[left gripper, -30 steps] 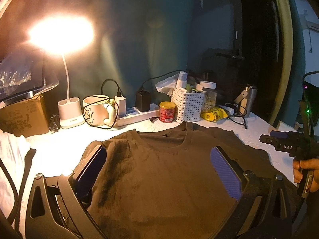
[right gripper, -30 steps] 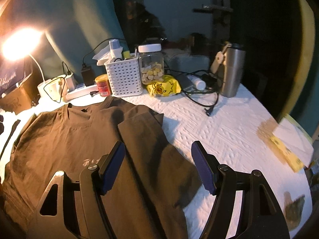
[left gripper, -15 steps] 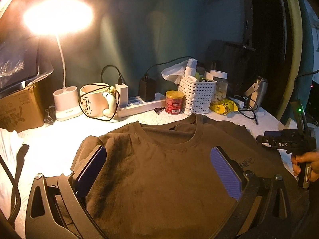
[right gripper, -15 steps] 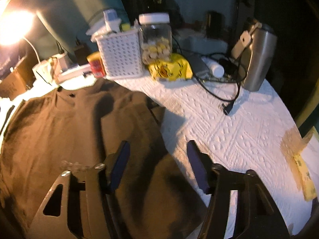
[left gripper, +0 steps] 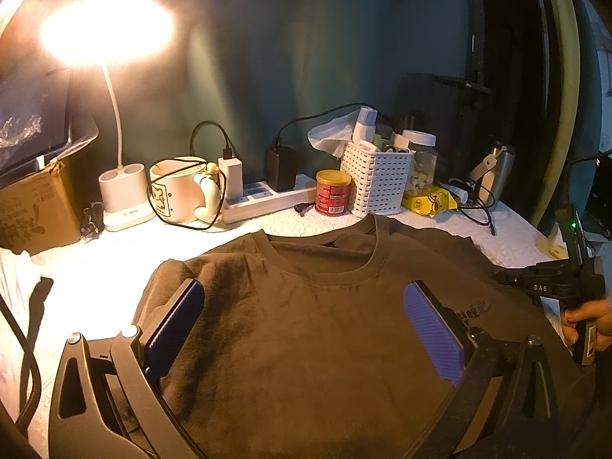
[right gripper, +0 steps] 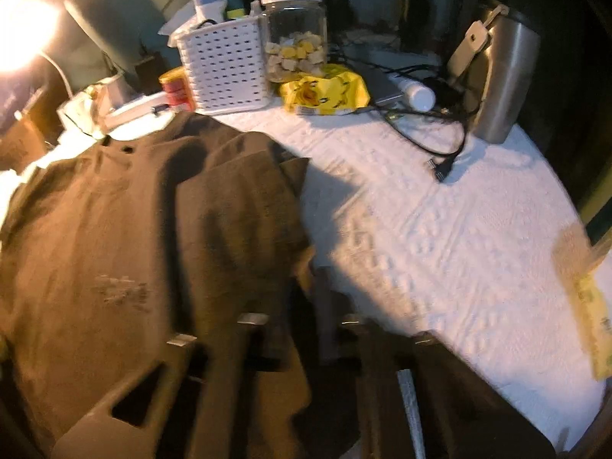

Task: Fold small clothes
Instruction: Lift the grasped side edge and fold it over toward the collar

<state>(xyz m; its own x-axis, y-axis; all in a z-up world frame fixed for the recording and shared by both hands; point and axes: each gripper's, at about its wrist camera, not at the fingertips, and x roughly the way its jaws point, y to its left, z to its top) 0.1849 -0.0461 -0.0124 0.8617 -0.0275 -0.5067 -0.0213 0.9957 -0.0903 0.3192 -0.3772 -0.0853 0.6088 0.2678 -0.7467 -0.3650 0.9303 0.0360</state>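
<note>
A brown T-shirt (left gripper: 325,325) lies flat on the white textured table cover (right gripper: 440,229), neckline toward the clutter at the back. My left gripper (left gripper: 302,290) hovers low over its chest, its blue pads (left gripper: 432,329) wide apart and nothing pressed between them. My right gripper (right gripper: 311,287) is down at the shirt's right edge (right gripper: 298,244), below the folded-in sleeve, with its jaws shut on a pinch of that cloth. In the left wrist view the right gripper (left gripper: 505,277) shows at the far right, held by a hand (left gripper: 589,317).
Along the back stand a bright desk lamp (left gripper: 111,30), a cream mug (left gripper: 176,191), a power strip (left gripper: 260,201), a red can (left gripper: 332,193), a white basket (right gripper: 225,65), a jar (right gripper: 296,30), a yellow packet (right gripper: 325,91), a steel flask (right gripper: 505,76) and loose cables (right gripper: 440,141). A cardboard box (left gripper: 34,206) sits far left.
The right gripper sank toward the shirt's right edge and its jaws went from wide open to shut on the cloth. The left gripper edged forward and lower, then held still.
</note>
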